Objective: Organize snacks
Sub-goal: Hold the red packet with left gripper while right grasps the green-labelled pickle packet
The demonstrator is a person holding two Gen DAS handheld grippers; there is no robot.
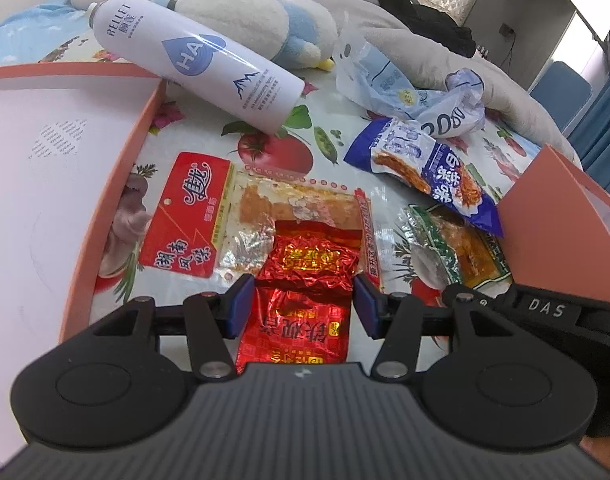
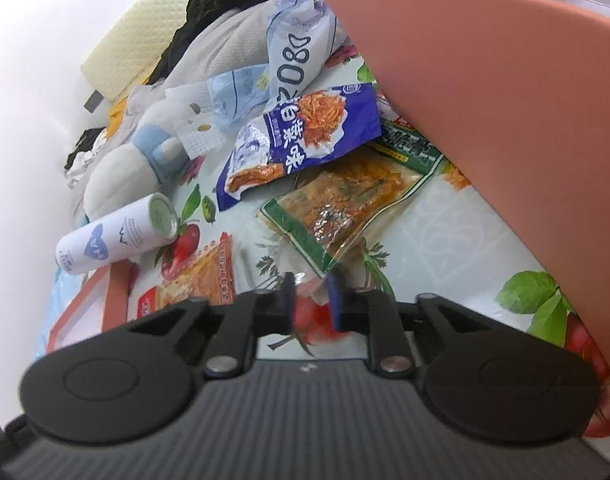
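Spread over the bed, a vegetable-print cloth (image 1: 325, 148) carries the scattered snacks, with a grey blanket and black clothing bunched beyond it. Taking the white spray bottle (image 1: 193, 56) as the landmark: the left gripper (image 1: 301, 300) sits nearer the camera than the bottle, its fingers (image 1: 239, 304) about half open and flanking a crumpled red foil packet (image 1: 305, 280); whether the pads press on it cannot be told. Just beyond that packet lies a red-labelled clear snack bag (image 1: 193, 220). Right of the bottle lie a blue-and-white snack packet (image 1: 433, 172) and a green-edged packet (image 1: 457, 248), beside a salmon box (image 1: 561, 220). Left of the bottle sits a salmon-rimmed tray (image 1: 117, 168). The right gripper (image 2: 311, 298) has its fingers nearly together, empty, just short of the green-edged packet's corner.
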